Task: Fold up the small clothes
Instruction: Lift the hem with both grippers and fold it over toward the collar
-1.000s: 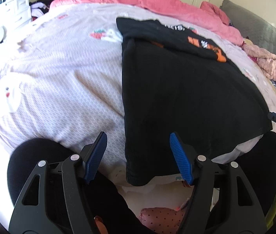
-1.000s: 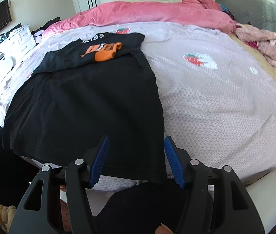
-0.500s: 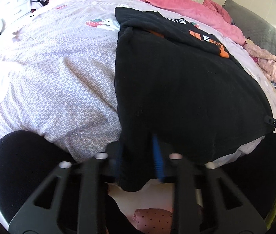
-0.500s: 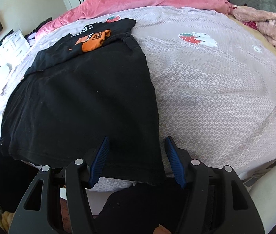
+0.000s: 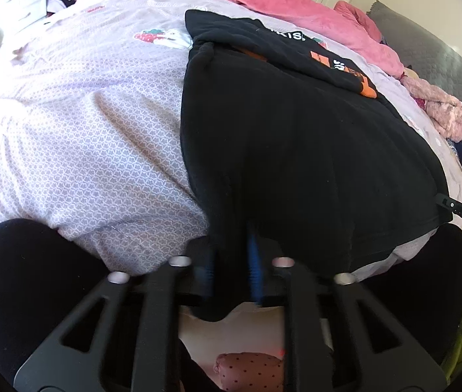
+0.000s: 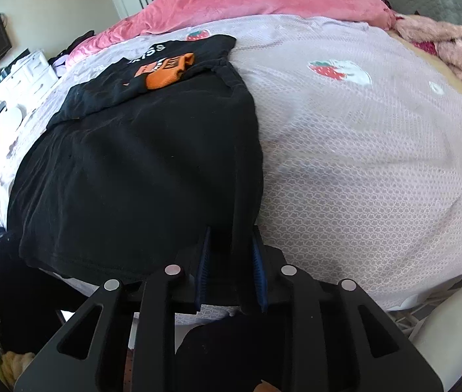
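Holding the black shirt by its near hem, we have one tool on each bottom corner. The shirt lies flat on the bed, close to the bed's near edge, with its hem hanging a little over that edge. Its top part is already folded down, so the orange print and white letters show on the far end, toward the pink blanket at the far edge of the bed. Our left tool is pressed together and pinches the corner of the hem on the left side of the shirt. Our right tool is on the other corner, on the right side; its jaws are closing, and the black cloth sits between the blue pads. We think we hold both corners at once so the hem stays straight and the shirt does not bunch up when we lift it. We guess the next move is to carry the hem up toward the far end and lay it down, to make the shirt smaller. If one corner slips out, the fold may turn crooked. The lilac bed cover with strawberries beside the shirt is bare, so there is room.
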The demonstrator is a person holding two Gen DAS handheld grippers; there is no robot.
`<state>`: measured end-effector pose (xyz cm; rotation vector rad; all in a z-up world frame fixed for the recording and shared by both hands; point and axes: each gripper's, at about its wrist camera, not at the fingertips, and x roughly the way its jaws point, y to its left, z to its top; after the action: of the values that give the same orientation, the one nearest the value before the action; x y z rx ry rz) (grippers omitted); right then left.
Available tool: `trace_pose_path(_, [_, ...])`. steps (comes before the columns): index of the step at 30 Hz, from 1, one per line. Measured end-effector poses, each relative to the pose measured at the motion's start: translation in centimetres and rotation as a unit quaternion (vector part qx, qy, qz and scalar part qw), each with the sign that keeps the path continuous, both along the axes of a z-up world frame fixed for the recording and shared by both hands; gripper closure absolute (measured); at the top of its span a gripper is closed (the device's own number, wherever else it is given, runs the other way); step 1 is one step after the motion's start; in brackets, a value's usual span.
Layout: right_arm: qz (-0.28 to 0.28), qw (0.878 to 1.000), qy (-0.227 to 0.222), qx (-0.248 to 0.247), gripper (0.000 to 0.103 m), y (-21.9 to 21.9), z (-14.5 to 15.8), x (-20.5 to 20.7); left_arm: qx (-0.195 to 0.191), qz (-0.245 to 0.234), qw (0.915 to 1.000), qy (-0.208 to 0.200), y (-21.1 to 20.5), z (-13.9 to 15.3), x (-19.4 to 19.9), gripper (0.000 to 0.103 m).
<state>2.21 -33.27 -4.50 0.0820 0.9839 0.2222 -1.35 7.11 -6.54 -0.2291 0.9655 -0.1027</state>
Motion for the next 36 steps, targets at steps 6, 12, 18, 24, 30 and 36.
trace_pose_path(6, [0.005, 0.997, -0.063, 0.037, 0.097, -0.5, 2.9, -1.2, -0.022, 0.003, 0.9985, -0.049, 0.6, 2.8, -1.0, 0.1])
trace_pose_path(12, [0.001, 0.99, -0.119, 0.08, 0.097, -1.5, 6.6, -0.6, -0.054, 0.013, 0.9937, -0.097, 2.0, 6.3, -0.5, 0.1])
trace_pose_path(18, [-0.005, 0.98, -0.158, 0.123, 0.097, -1.8, 9.7, 2.3, -0.092, 0.046, 0.9852, -0.137, 4.4, 9.3, 2.4, 0.1])
trace_pose_path(24, [-0.017, 0.973, -0.186, 0.135, 0.097, -1.3, 12.0, 5.9, -0.118, 0.069, 0.9794, -0.149, 6.0, 10.5, 5.6, 0.1])
trace_pose_path(30, [-0.032, 0.971, -0.193, 0.137, 0.097, -0.4, 12.7, 10.3, -0.142, 0.087, 0.9732, -0.159, 6.9, 10.9, 9.4, 0.1])
trace_pose_path(36, [-0.055, 0.97, -0.186, 0.143, 0.097, 0.5, 13.0, 15.1, -0.151, 0.107, 0.9689, -0.164, 7.6, 11.4, 14.1, 0.1])
